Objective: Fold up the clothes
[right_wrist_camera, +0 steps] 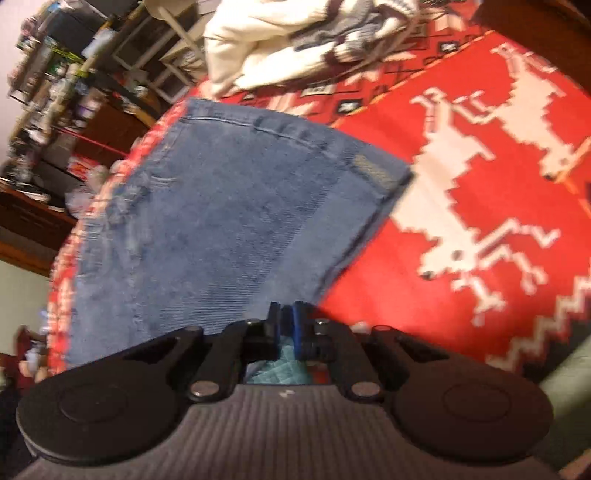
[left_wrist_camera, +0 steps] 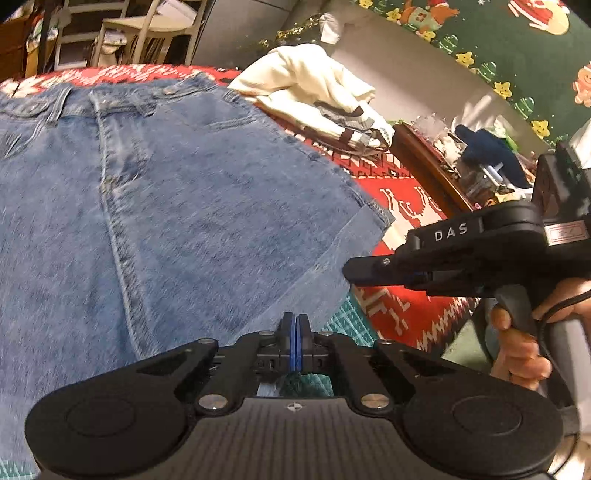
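Our left claw [left_wrist_camera: 294, 325] is clenched, blue pads together on the near denim hem. Our right claw [right_wrist_camera: 287, 317] is also clamped on that hem, just beside the left one. The blue jeans [left_wrist_camera: 166, 192] spread away from both claws across the red patterned cloth [right_wrist_camera: 461, 166] on the surface. Beyond them, far right, a cream sweater [left_wrist_camera: 306, 77] lies bunched.

The jeans [left_wrist_camera: 166, 192] are spread on the tablecloth [left_wrist_camera: 402, 192]. Behind the jeans, to their right, a sweater [left_wrist_camera: 306, 81] is heaped on the same cloth. A chair [left_wrist_camera: 147, 26] is seen beyond the jeans.
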Demonstrator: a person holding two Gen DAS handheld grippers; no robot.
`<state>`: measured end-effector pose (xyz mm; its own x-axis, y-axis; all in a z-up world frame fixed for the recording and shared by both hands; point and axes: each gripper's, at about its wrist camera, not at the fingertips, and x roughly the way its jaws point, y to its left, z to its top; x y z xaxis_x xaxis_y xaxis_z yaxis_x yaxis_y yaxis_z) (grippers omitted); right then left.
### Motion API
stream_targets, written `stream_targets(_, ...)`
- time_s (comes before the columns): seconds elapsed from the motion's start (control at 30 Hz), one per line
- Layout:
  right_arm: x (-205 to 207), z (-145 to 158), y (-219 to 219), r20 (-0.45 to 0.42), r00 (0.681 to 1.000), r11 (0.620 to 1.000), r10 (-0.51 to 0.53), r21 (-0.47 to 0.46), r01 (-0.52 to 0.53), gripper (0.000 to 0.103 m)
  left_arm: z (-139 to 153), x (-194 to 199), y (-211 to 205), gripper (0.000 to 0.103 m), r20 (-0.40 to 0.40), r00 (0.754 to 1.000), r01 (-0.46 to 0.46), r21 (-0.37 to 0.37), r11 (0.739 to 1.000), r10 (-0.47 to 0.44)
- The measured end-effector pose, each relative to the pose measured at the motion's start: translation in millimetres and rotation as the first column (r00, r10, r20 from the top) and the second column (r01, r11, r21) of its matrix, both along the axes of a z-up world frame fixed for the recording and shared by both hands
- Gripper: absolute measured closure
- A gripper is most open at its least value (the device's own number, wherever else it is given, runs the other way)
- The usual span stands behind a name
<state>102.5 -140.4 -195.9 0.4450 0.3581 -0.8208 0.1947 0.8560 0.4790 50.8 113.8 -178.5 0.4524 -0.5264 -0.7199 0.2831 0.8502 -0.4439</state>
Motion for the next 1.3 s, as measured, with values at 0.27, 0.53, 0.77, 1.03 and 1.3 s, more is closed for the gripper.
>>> stream_targets(0.27,-6,13,-6,0.13,0.991,0.991,-0.012,0.136,-0.006,0.089,3,-13,4,0.1,-0.006,1.0,-0.004,-0.011,1.0,0.004)
stream_targets(0.53,-3,1,24,0.024,0.986,0.984,0.162,0.067,-0.164,0.098,-7,-19,11,0.1,-0.073,0.995,-0.068,-0.051,0.996,0.065)
stream_targets(0.77,-14,17,20,0.106,0.983,0.986,0.149,0.056,-0.156,0.089,9,-36,8,0.1,0.029,0.997,-0.064,-0.068,0.996,0.066)
stream_targets(1.03,-10,19,27,0.161,0.977,0.982,0.143,0.098,-0.16,0.085,2,-30,36,0.099,-0.022,0.977,-0.212,-0.082,0.974,0.211)
stream_targets(1.3,-20,4,62,0.082,0.93,0.932,0.358,0.035,-0.361,0.085,0,-38,40,0.099,-0.119,0.962,-0.252,-0.06,0.966,0.244)
